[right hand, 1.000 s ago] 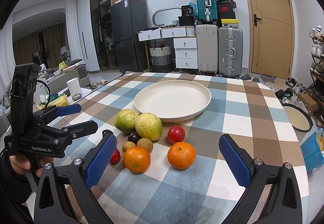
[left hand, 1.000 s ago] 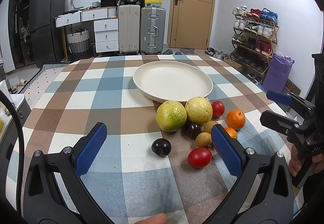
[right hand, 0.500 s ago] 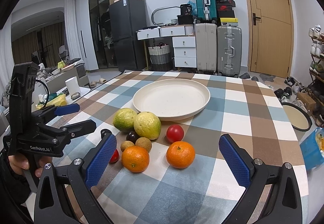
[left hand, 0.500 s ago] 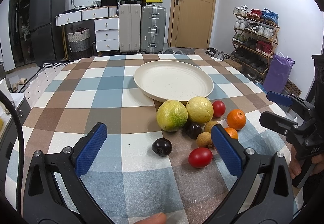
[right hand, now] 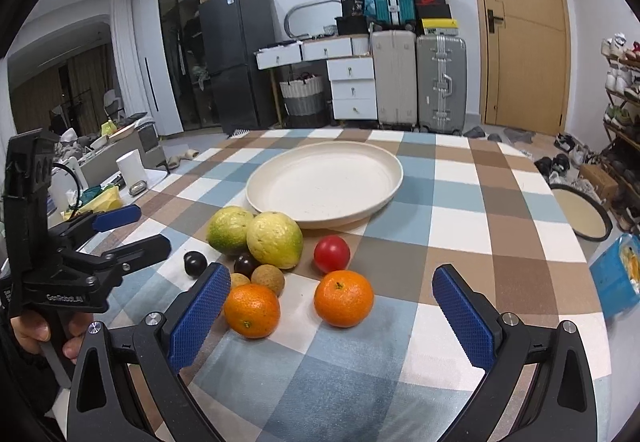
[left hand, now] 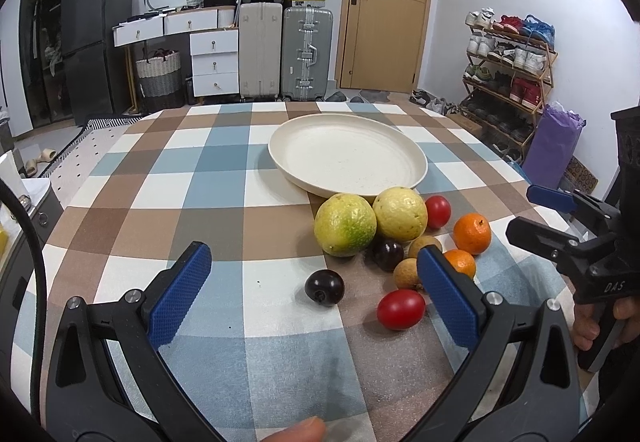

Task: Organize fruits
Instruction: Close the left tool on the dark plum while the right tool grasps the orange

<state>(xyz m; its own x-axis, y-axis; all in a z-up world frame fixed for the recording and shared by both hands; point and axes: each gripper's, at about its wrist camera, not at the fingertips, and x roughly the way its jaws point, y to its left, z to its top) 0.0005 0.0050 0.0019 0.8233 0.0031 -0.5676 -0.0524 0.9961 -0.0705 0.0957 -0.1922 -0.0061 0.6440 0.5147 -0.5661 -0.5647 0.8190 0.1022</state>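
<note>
I have both tools over the round table with the blue, brown and white checked cloth [left hand: 224,198], and neither is touching anything. My left gripper [left hand: 316,300] is released, its blue textured pads spread wide; in the left wrist view the dark round plum [left hand: 324,287] lies on the cloth between them, just ahead of the tips and apart from both pads. The oval red tomato [left hand: 400,309] lies at about 4 o'clock from that plum, just inside the right-hand pad.

My right gripper [right hand: 332,316] is released too, jaws wide. In its view the two round orange mandarins sit between the pads: one [right hand: 252,310] close to the left-hand pad, the other [right hand: 343,298] nearer the middle, the two a little apart.

The wide, shallow cream plate [right hand: 384,178] stands at 12 o'clock from the fruit pile and holds nothing. Against its near rim sit a large green-yellow round fruit [right hand: 229,229] and a large pale yellow one [right hand: 274,239], side by side and touching. A round red tomato [right hand: 331,253] lies at 3 o'clock from the yellow one. Tucked at 6 o'clock from the big pair are a second dark plum [right hand: 245,264] and two small brown round fruits [right hand: 268,279], bunched together.

Each tool's hand shows at the edge of the other camera: the left hand [right hand: 42,334] wrapped round its black handle, the right hand [left hand: 600,326] likewise.
</note>
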